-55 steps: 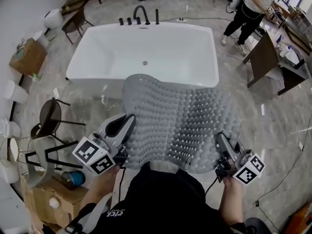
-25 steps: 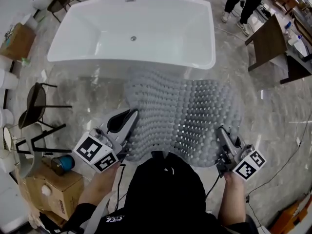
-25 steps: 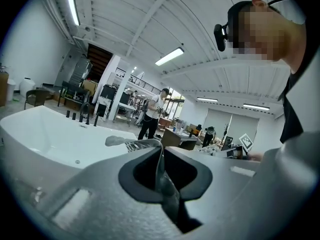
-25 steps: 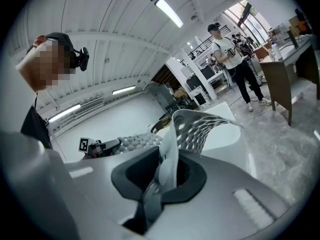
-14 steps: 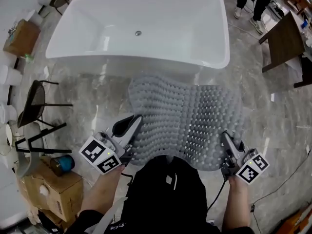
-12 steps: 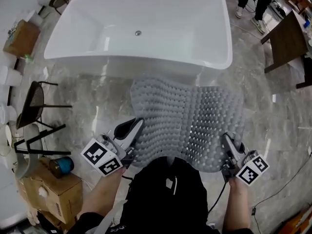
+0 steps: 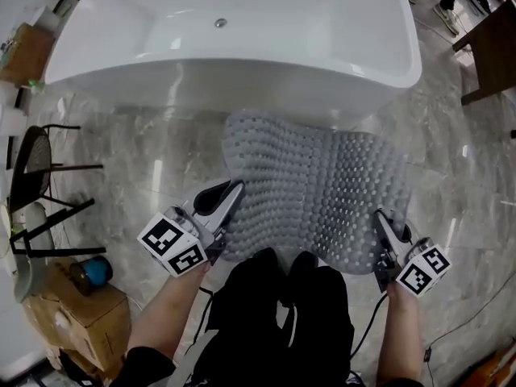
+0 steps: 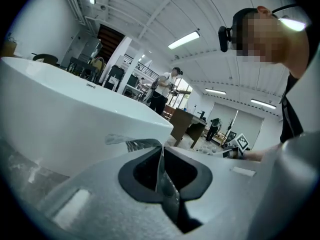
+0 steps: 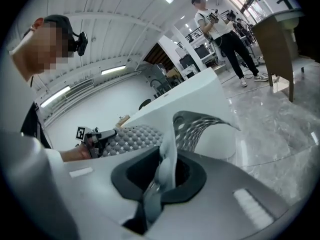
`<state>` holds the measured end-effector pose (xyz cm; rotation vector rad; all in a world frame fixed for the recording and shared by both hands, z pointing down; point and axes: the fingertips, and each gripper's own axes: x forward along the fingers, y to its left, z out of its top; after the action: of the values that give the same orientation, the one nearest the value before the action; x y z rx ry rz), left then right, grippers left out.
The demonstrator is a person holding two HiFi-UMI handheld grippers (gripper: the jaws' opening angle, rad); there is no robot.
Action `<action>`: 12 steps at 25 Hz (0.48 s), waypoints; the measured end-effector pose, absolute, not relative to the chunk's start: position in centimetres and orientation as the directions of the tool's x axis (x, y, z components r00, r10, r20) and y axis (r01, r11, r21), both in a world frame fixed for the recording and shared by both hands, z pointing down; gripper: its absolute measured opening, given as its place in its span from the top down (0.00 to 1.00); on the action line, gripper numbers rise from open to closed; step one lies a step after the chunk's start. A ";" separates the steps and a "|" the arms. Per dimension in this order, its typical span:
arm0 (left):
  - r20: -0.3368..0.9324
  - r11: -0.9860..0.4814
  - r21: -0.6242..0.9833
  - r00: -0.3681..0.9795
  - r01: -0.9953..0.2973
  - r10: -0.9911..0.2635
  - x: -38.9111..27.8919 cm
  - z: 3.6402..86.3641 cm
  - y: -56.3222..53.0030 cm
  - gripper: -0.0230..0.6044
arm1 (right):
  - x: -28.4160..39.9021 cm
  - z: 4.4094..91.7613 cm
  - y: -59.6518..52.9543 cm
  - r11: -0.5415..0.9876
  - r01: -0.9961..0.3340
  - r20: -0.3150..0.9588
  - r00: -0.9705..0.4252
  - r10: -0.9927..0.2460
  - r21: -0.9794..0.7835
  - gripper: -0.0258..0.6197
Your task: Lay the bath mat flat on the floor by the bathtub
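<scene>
Floor [image 7: 121, 156] by bathtub [image 7: 242, 59]: left hand-held gripper [image 7: 235, 191], right hand-held gripper [image 7: 376, 216] clamped on bath mat [image 7: 322, 184]

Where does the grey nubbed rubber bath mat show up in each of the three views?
Head view: the grey nubbed rubber bath mat is at centre, spread between the tub and the person.
Left gripper view: a thin edge at centre, pinched between the jaws.
Right gripper view: at centre, pinched between the jaws, arching up beyond them.
Shared landmark: the white bathtub, behind the mat in every view.
</scene>
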<state>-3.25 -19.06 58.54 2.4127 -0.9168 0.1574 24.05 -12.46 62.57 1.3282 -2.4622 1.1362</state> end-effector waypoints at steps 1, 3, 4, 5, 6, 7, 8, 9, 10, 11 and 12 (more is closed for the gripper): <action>0.298 -0.620 0.446 0.761 -0.645 -0.576 -3.0 60.0 -19.4 0.93 | 24.2 64.1 -12.7 0.331 -0.761 0.434 -0.607 -0.665 -0.557 0.92; 0.314 -0.627 0.433 0.761 -0.647 -0.568 -2.7 63.1 -19.9 0.94 | 24.4 67.1 -13.2 0.322 -0.760 0.439 -0.607 -0.662 -0.565 0.92; 0.323 -0.628 0.427 0.759 -0.650 -0.565 -2.6 64.6 -20.2 0.94 | 24.5 68.5 -13.5 0.316 -0.758 0.442 -0.608 -0.660 -0.570 0.92; 0.332 -0.628 0.424 0.757 -0.653 -0.563 -2.5 66.1 -20.4 0.94 | 24.6 69.8 -13.7 0.312 -0.757 0.446 -0.609 -0.656 -0.574 0.93; 0.338 -0.626 0.424 0.755 -0.655 -0.561 -2.5 67.5 -20.5 0.94 | 24.6 71.1 -13.8 0.310 -0.756 0.451 -0.611 -0.651 -0.576 0.93; 0.343 -0.624 0.423 0.754 -0.656 -0.560 -2.5 68.8 -20.6 0.94 | 24.7 72.4 -14.0 0.310 -0.756 0.456 -0.613 -0.646 -0.577 0.92; 0.347 -0.624 0.421 0.752 -0.659 -0.560 -2.5 70.1 -20.8 0.93 | 24.8 73.7 -14.3 0.311 -0.756 0.461 -0.614 -0.641 -0.576 0.92; 0.353 -0.624 0.416 0.750 -0.661 -0.560 -2.4 71.4 -21.1 0.93 | 25.0 75.1 -14.6 0.313 -0.756 0.465 -0.616 -0.636 -0.574 0.92; 0.359 -0.625 0.410 0.748 -0.664 -0.559 -2.4 72.8 -21.4 0.93 | 25.2 76.5 -14.9 0.317 -0.757 0.469 -0.618 -0.630 -0.572 0.92; 0.366 -0.626 0.404 0.746 -0.666 -0.557 -2.3 74.1 -21.6 0.93 | 25.4 77.9 -15.2 0.319 -0.758 0.474 -0.620 -0.626 -0.569 0.92; 0.372 -0.628 0.399 0.744 -0.668 -0.555 -2.3 75.4 -21.8 0.93 | 25.6 79.3 -15.5 0.320 -0.760 0.478 -0.619 -0.623 -0.566 0.92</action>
<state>-2.29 -21.83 75.44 2.4219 -0.9233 0.2899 25.61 -15.52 79.28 1.2750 -2.4075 1.1800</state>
